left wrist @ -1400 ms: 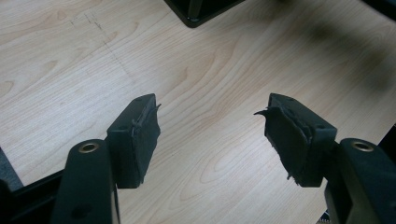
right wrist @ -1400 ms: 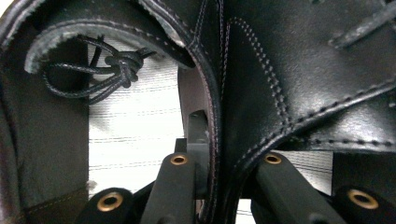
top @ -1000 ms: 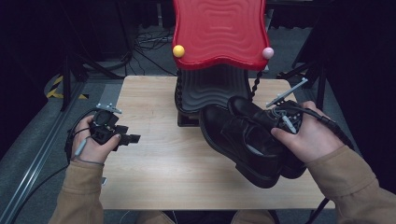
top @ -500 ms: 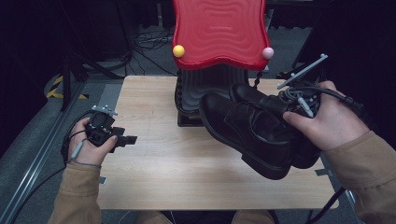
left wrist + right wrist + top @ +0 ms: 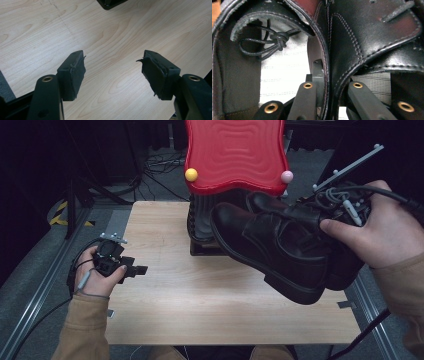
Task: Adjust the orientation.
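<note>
- The right gripper (image 5: 320, 222) has its fingers (image 5: 308, 100) pinched together on the adjoining inner walls of the pair of black shoes (image 5: 280, 247), one finger down inside each shoe; the left gripper (image 5: 113, 72) has its fingers (image 5: 73, 72) standing apart with nothing between them, above bare wood.
- The shoes hang in the air over the right half of the wooden table (image 5: 200, 305), toes pointing toward the red rack (image 5: 235, 155) and close under its lower edge. Biggest risk, as I judge it: the toes knock the rack's rim or its black base (image 5: 202, 227) if the load is carried further that way, which could twist the pair out of the pinch.
- Next: two shoes depend on one thin clamp across their collars. The weight sits well out from the grip, so the leather could creep between the pads and one shoe could drop to the table or off its right edge.
- Smaller: the knotted lace (image 5: 278, 37) lies loose inside the left-hand shoe of the right gripper view; it could snag on a finger at release.
- From the right gripper view it is hard to tell how deep the pads bite, so the hold may be shallower than it looks.
- Smallest: the left gripper rests well apart from the shoes, too far to steady them quickly.
</note>
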Demonstrator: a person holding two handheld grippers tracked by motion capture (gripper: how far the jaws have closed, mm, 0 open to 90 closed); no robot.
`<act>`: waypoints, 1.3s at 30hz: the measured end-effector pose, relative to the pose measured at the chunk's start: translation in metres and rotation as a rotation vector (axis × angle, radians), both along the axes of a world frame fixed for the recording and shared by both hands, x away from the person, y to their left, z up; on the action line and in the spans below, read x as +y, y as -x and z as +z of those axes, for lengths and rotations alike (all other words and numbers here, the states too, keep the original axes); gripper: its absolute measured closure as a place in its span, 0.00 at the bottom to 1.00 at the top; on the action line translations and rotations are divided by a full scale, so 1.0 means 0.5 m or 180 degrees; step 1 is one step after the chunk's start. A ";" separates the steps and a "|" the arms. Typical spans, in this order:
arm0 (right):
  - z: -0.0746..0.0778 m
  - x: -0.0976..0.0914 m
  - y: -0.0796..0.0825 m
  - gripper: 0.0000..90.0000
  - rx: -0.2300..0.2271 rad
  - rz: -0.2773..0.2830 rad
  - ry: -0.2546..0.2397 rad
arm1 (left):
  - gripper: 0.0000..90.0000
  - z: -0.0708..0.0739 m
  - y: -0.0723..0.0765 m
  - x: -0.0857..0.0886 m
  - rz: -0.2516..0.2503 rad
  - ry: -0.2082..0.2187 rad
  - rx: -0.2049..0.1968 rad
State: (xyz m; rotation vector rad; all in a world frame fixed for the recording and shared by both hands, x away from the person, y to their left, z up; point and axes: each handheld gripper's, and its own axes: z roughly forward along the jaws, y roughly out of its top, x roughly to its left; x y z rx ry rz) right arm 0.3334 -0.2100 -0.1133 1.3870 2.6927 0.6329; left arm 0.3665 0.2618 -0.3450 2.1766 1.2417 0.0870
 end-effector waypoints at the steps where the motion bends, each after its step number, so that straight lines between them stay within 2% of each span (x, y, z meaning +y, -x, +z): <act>1: 0.009 0.000 -0.002 0.92 -0.0026 0.0003 -0.0040 | 0.40 0.000 0.000 -0.001 0.0001 -0.0008 -0.0005; 5: 0.032 -0.001 -0.009 0.92 -0.0106 -0.0011 -0.0110 | 0.40 0.001 0.001 -0.004 -0.0009 -0.0011 -0.0004; 12: 0.083 0.011 -0.024 0.92 -0.0235 -0.0043 -0.0100 | 0.40 -0.009 -0.003 0.002 -0.0003 0.0003 0.0031; 17: 0.121 0.037 -0.074 0.92 -0.0317 -0.0145 -0.0042 | 0.40 -0.010 0.004 0.009 0.0050 0.0021 0.0038; 19: 0.132 0.043 -0.097 0.92 -0.0352 -0.0190 -0.0083 | 0.40 -0.010 0.007 0.010 0.0056 0.0001 0.0025; 20: 0.132 0.043 -0.097 0.92 -0.0352 -0.0190 -0.0083 | 0.40 -0.010 0.007 0.010 0.0056 0.0001 0.0025; 25: 0.158 0.049 -0.166 0.92 -0.0433 -0.0383 -0.0220 | 0.39 -0.014 0.012 -0.002 0.0021 -0.0025 0.0073; 32: 0.189 0.069 -0.256 0.92 -0.0574 -0.0684 -0.0154 | 0.39 -0.017 0.016 -0.002 0.0031 -0.0048 0.0062; 39: 0.214 0.110 -0.317 0.92 -0.0689 -0.0910 -0.0106 | 0.39 -0.022 0.017 0.004 0.0026 -0.0032 0.0093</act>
